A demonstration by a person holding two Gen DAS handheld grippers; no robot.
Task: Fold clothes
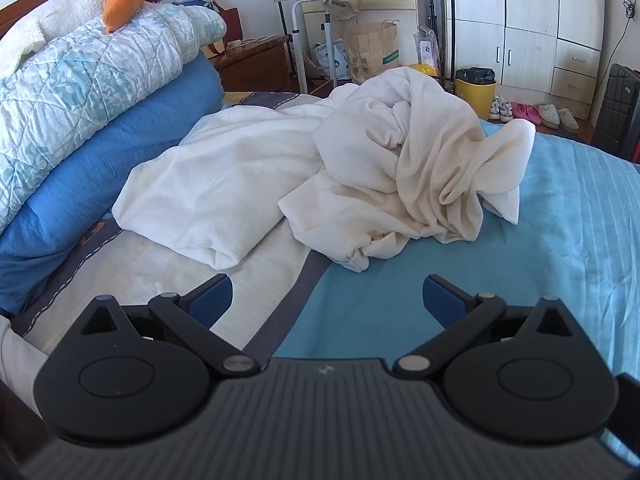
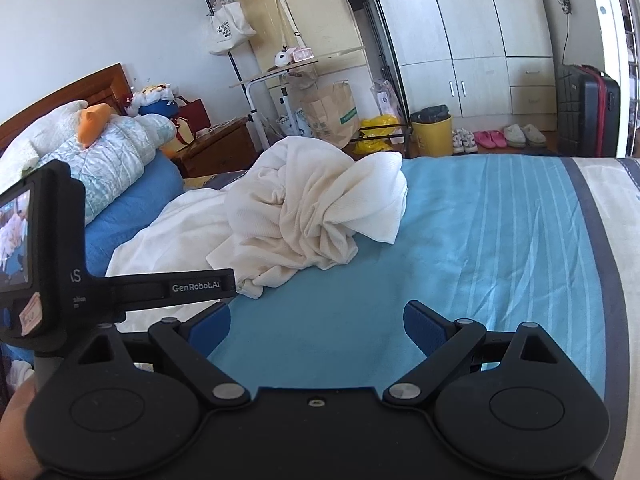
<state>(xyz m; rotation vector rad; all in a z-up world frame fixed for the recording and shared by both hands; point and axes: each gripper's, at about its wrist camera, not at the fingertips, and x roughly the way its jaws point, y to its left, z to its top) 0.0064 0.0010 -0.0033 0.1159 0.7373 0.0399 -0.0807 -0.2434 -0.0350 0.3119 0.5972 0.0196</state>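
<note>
- The crumpled cream waffle-knit garment [image 1: 404, 172] lies heaped on the blue striped bedsheet [image 1: 540, 260], touching a flatter white cloth [image 1: 208, 184].
- Soft, light, floppy; probably best pinched at the near hem edge.
- Left gripper [image 1: 327, 300] and right gripper [image 2: 317, 322] hover short of it, jaws wide, empty.

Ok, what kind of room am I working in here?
A lived-in home bedroom, most likely. A made bed holds the crumpled cream garment, a tall white wardrobe lines the far wall, and a wooden nightstand sits by the headboard.
</note>
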